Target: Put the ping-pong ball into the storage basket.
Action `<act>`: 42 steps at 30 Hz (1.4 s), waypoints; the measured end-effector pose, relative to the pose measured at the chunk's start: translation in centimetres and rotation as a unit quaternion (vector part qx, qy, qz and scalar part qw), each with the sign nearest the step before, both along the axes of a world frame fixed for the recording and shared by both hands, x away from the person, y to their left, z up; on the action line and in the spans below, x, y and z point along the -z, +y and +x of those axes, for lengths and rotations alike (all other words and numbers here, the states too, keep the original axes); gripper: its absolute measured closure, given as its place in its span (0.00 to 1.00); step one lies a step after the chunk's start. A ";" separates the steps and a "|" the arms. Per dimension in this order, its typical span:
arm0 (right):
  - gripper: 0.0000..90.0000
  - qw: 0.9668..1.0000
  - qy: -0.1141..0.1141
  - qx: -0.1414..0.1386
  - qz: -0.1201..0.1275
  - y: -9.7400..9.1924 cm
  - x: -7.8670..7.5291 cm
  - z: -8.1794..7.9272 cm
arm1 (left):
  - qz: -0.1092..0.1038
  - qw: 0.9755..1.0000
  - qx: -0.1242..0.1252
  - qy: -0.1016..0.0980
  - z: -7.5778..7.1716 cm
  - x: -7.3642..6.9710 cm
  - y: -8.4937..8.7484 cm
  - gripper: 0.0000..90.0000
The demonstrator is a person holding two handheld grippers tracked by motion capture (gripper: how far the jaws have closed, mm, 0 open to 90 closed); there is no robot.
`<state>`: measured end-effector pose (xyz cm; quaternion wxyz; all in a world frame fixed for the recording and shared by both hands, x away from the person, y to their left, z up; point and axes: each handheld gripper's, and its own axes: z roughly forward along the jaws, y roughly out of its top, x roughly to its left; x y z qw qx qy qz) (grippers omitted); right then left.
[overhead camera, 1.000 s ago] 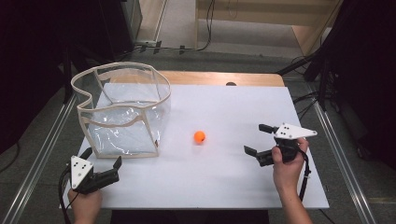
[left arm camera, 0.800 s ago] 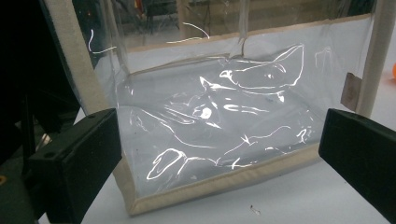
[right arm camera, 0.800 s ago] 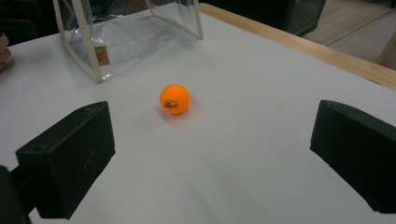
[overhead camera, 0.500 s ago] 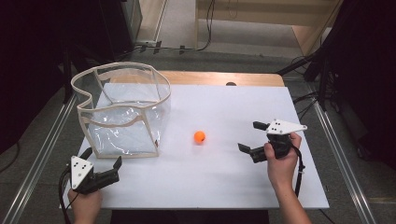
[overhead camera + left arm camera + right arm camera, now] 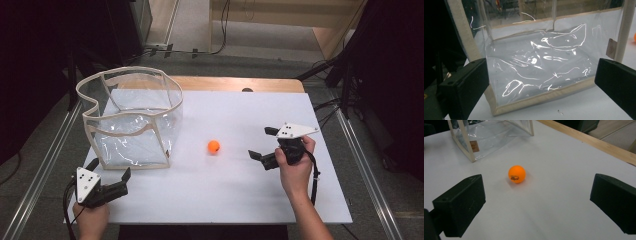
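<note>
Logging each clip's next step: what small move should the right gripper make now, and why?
Probably ease the right gripper forward toward the small orange ball until its jaws flank it. The jaws stand wide open and aimed at the ball, which lies free on the white table, apart from the clear plastic bag with beige trim. The left gripper rests open by the bag.

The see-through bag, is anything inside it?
Nothing shows inside the clear bag; its wrinkled floor looks bare. The orange ball sits outside on the white table. Glare hides small patches.
</note>
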<state>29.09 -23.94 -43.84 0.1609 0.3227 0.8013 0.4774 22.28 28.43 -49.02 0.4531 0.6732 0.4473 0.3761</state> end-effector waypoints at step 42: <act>0.00 0.998 0.029 -0.048 -0.035 3.7 -1.0 3.1 | 0.002 1.000 0.001 -0.002 -0.1 0.0 0.0 0.00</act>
